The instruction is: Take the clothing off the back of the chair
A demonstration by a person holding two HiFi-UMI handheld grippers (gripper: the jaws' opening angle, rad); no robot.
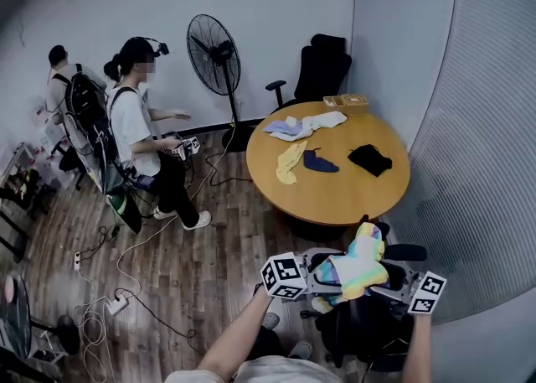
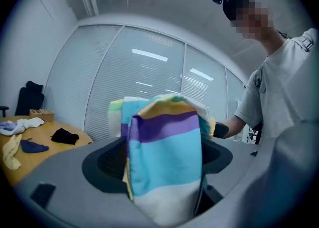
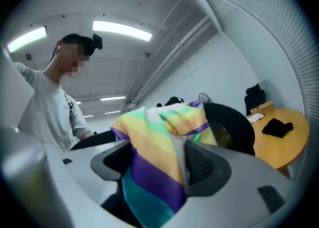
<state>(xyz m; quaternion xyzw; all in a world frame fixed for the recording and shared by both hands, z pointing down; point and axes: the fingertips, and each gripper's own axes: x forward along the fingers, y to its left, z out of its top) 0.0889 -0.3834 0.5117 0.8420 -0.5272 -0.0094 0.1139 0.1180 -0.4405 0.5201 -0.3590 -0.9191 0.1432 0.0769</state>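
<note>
A garment striped in yellow, green, purple, turquoise and white (image 1: pixel 358 266) hangs over the back of a black office chair (image 1: pixel 368 331) right in front of me. My left gripper (image 1: pixel 325 276) reaches in from the left, my right gripper (image 1: pixel 382 285) from the right, both about level. In the left gripper view the cloth (image 2: pixel 164 157) sits between the wide-open jaws with a gap to each pad. In the right gripper view the bunched cloth (image 3: pixel 154 157) fills the space between the wide jaws and brushes the pads (image 3: pixel 199 164); the chair back (image 3: pixel 232 127) shows behind it.
A round wooden table (image 1: pixel 335 193) beyond the chair carries several garments and a small box (image 1: pixel 346 102). Farther off are a second black chair (image 1: pixel 322 67) and a standing fan (image 1: pixel 213 54). Two people (image 1: pixel 134 134) stand at left among floor cables. Blinds line the right wall.
</note>
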